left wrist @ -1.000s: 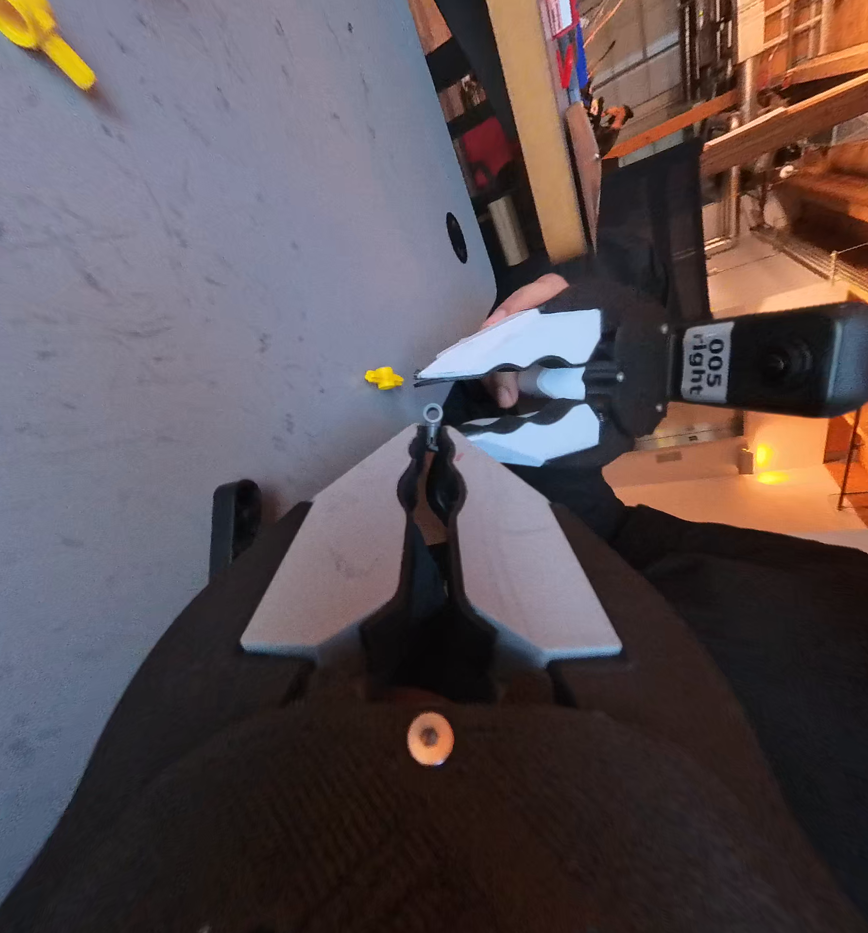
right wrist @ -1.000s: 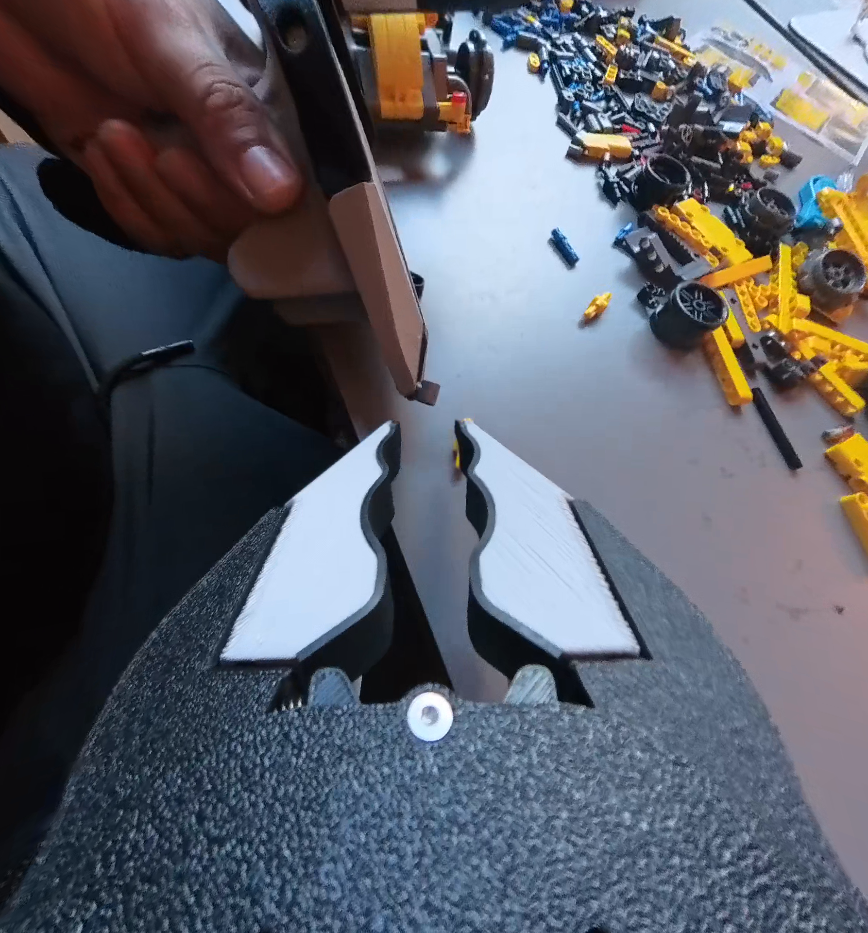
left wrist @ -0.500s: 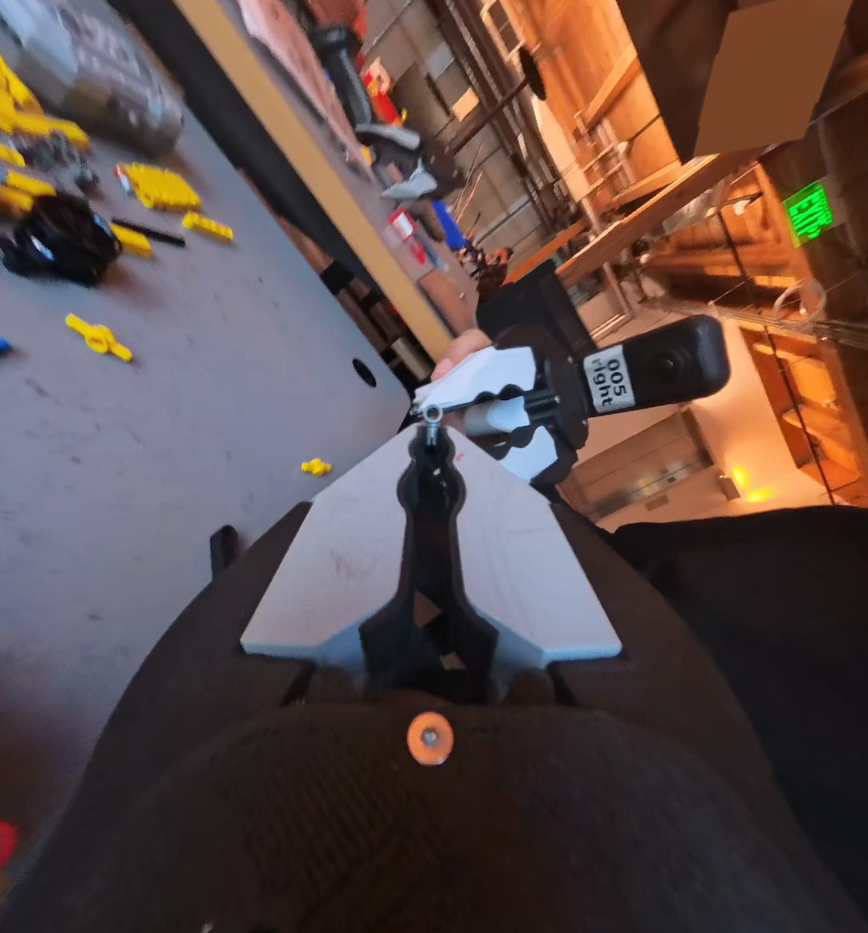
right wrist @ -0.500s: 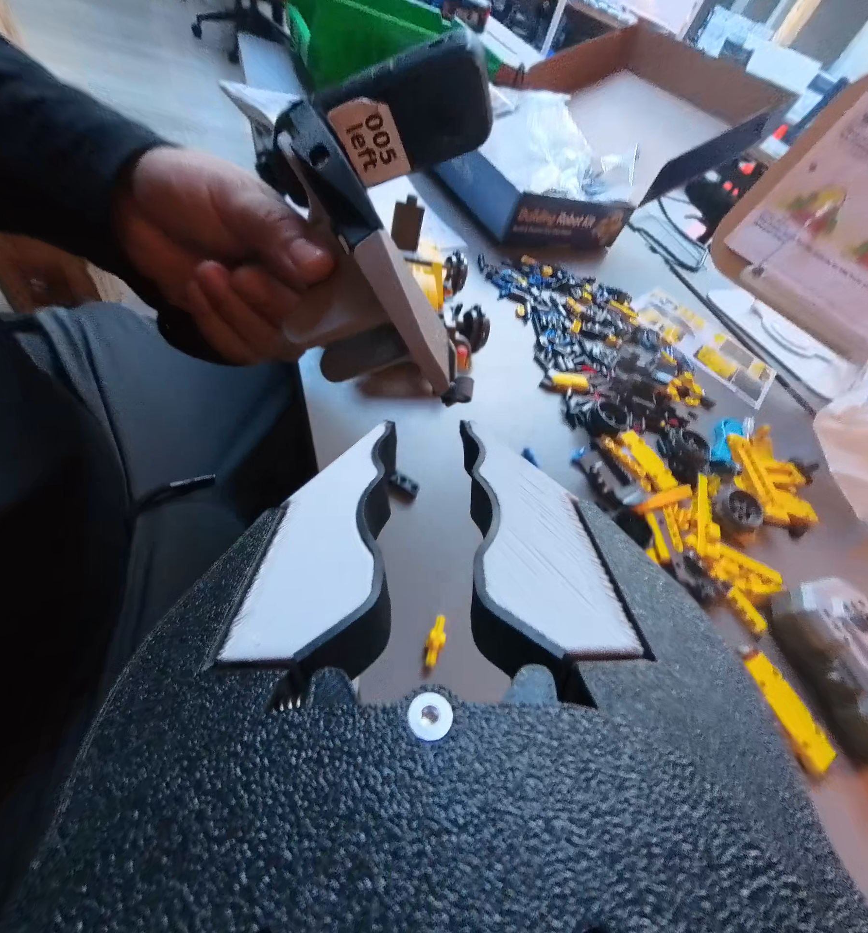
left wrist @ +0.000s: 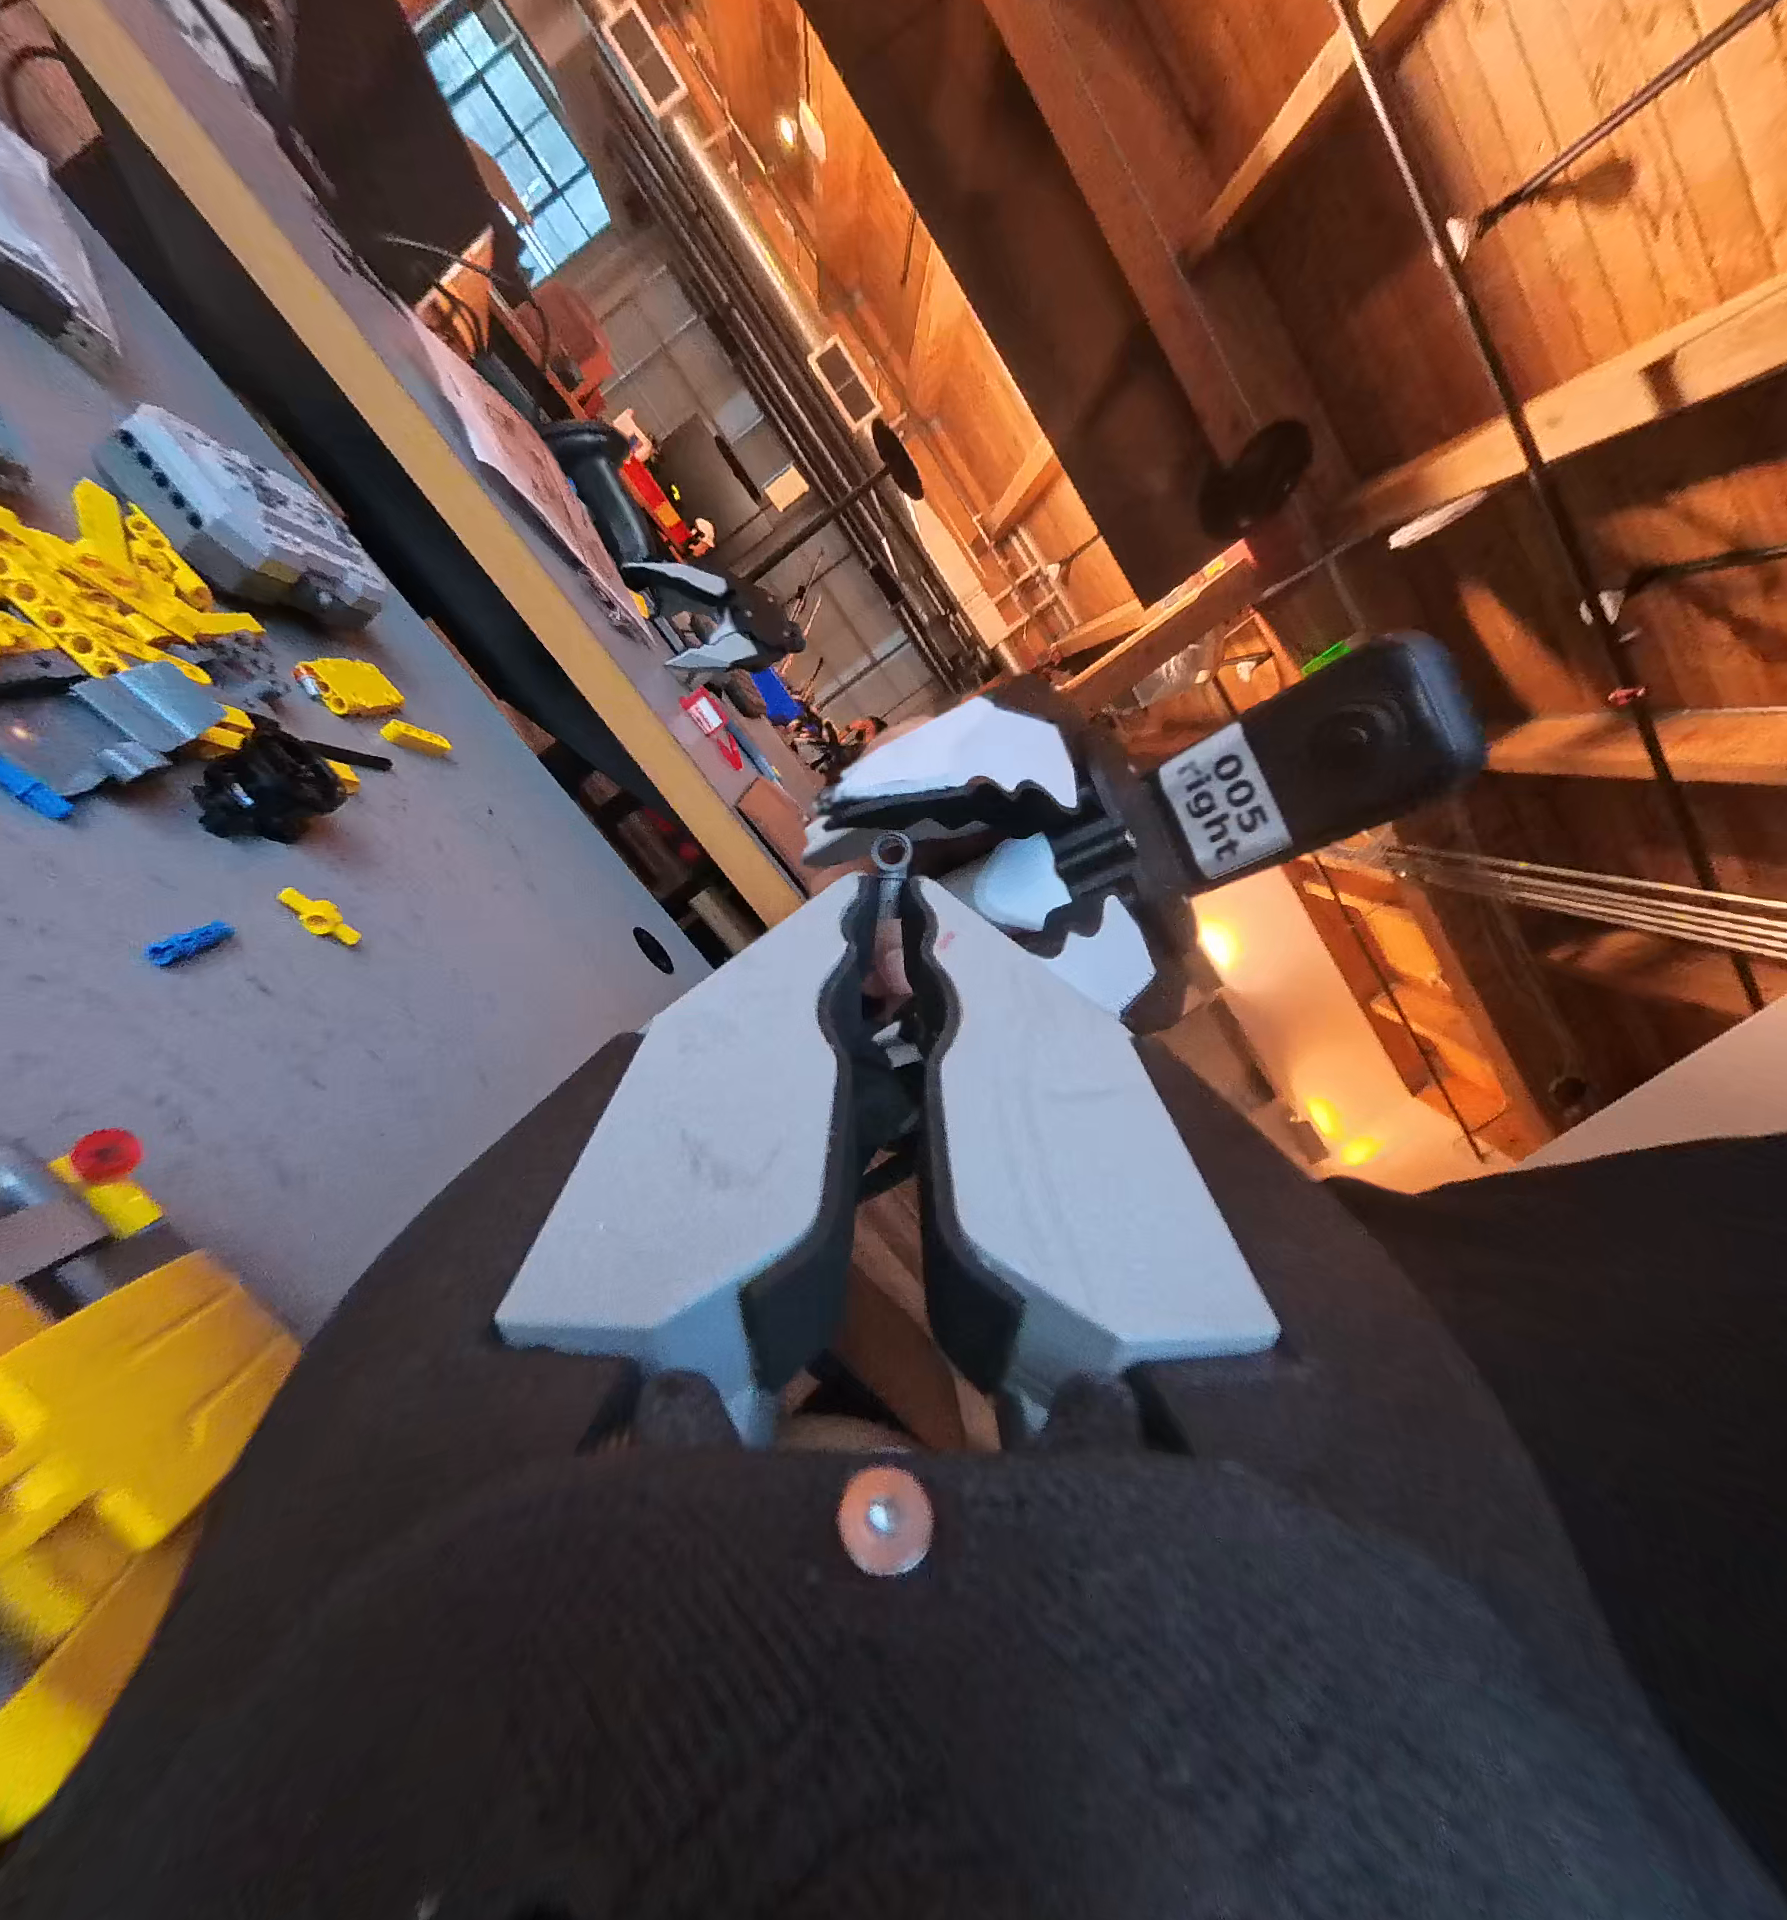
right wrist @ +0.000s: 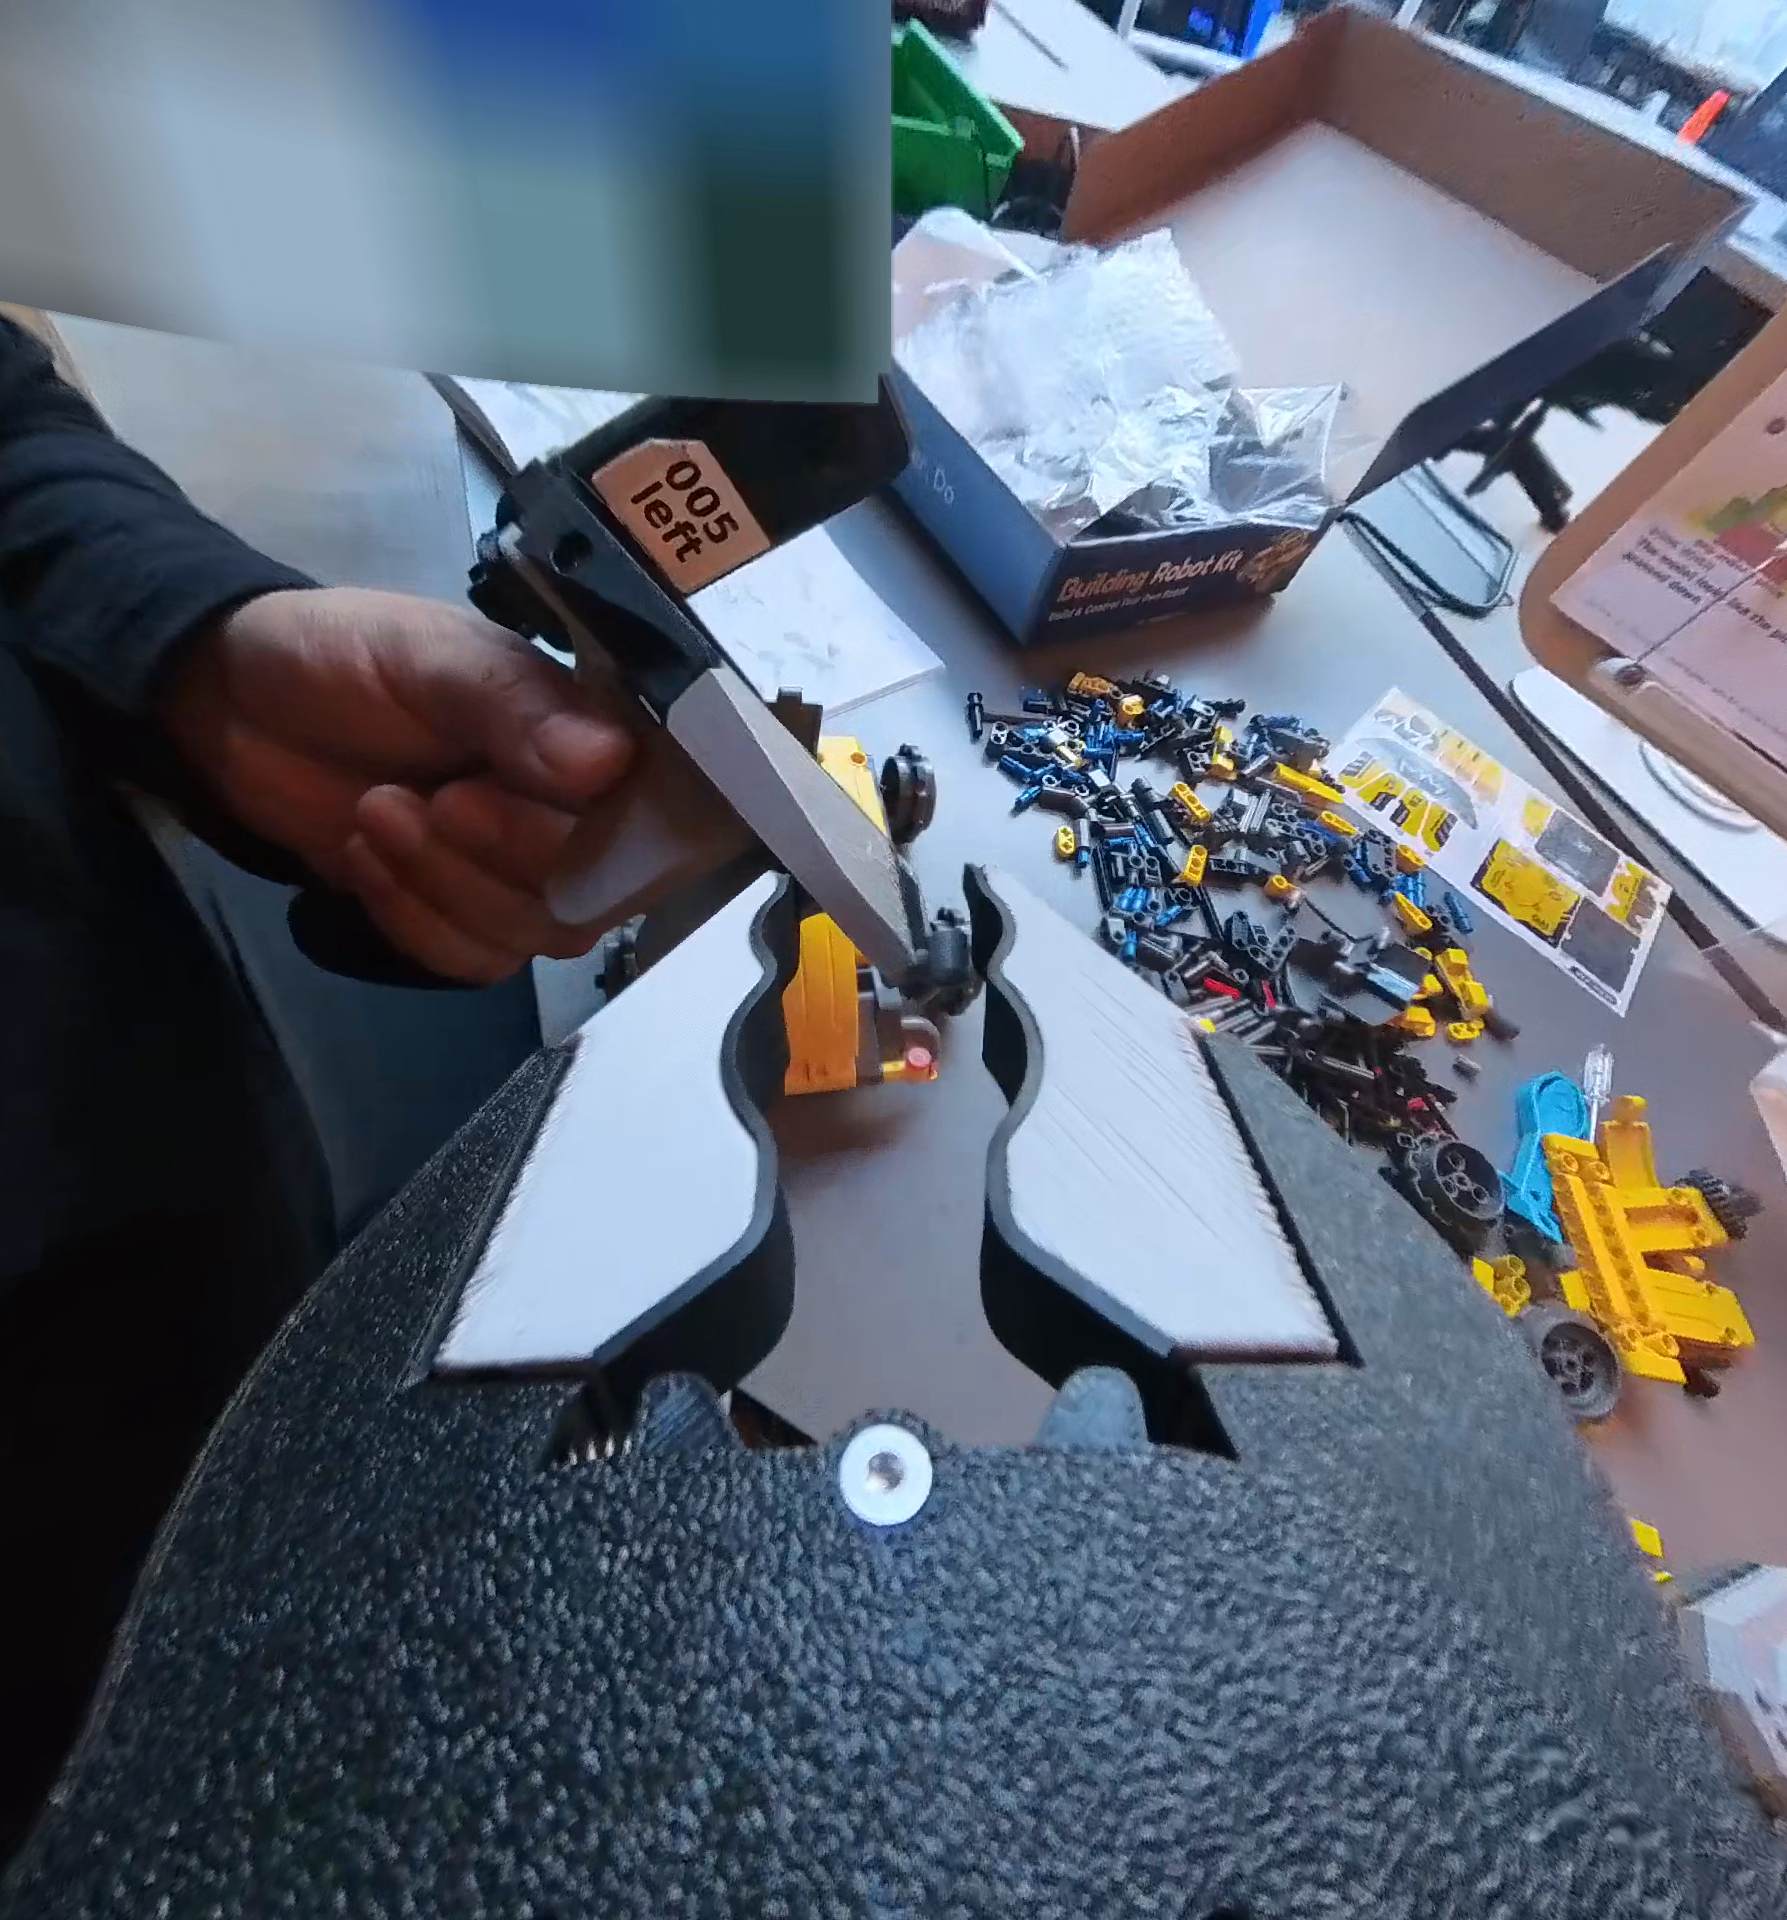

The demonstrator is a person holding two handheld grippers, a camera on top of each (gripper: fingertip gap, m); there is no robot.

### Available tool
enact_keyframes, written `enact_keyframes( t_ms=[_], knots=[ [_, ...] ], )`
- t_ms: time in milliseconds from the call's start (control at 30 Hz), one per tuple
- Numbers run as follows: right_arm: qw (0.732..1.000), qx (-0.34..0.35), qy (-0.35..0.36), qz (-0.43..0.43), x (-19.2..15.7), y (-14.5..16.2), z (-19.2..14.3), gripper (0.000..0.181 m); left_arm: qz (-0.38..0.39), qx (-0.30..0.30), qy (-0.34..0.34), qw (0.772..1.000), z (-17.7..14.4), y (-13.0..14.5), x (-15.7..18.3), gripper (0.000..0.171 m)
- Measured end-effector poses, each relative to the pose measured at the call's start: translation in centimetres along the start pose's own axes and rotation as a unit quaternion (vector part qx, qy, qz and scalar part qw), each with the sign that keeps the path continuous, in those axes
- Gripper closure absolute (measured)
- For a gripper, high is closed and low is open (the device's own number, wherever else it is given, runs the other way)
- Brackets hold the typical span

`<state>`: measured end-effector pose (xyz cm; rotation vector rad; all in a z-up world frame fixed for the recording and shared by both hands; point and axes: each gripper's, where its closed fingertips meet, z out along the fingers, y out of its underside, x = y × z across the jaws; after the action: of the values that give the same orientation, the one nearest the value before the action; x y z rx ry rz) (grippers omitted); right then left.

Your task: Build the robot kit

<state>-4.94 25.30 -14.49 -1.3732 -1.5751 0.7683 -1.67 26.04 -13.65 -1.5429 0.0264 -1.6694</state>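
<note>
My left gripper [left wrist: 887, 906] is shut on a small grey pin with a ring end [left wrist: 887, 854], which sticks out past its tips. It is held in the air near the grey table's [left wrist: 401, 997] front edge. My right gripper [right wrist: 873, 883] is open. In the right wrist view the left gripper [right wrist: 904, 925] comes in from the upper left, held by a hand [right wrist: 401, 769]. Its tip and the small dark grey piece [right wrist: 946, 940] sit between my right fingertips, close to the right one. In the left wrist view the right gripper [left wrist: 847, 836] is just beyond the pin.
Under the grippers stands a yellow part-built vehicle [right wrist: 832, 997]. A pile of small blue, black and yellow parts [right wrist: 1232, 831], a yellow wheeled assembly [right wrist: 1637, 1247] and a sticker sheet [right wrist: 1491, 831] lie to the right. A blue kit box with plastic bags [right wrist: 1128, 520] stands behind.
Both grippers have risen and tilted up from the table. The left gripper's tip with the pin has come down between the right gripper's open fingers. The left stays shut, the right open.
</note>
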Motion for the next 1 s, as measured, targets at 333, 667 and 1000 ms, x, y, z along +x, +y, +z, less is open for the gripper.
enact_keyframes(
  t_ms=[333, 667, 1000],
  knots=[
    [0.999, -0.027, -0.02, -0.034, -1.4, -0.7, 2.7, 0.151, -0.034, 0.025, 0.015, 0.999, -2.9, -0.5, 0.0, 0.171],
    [0.997, -0.056, 0.054, 0.007, 1.8, 6.8, -2.7, 0.158, 0.105, -0.004, -0.1, 0.989, -5.6, 0.6, -1.3, 0.17],
    [0.978, -0.183, -0.032, 0.09, -0.1, 19.6, -9.1, 0.142, 0.258, -0.098, -0.214, 0.937, -5.3, 4.4, -3.5, 0.17]
  ],
)
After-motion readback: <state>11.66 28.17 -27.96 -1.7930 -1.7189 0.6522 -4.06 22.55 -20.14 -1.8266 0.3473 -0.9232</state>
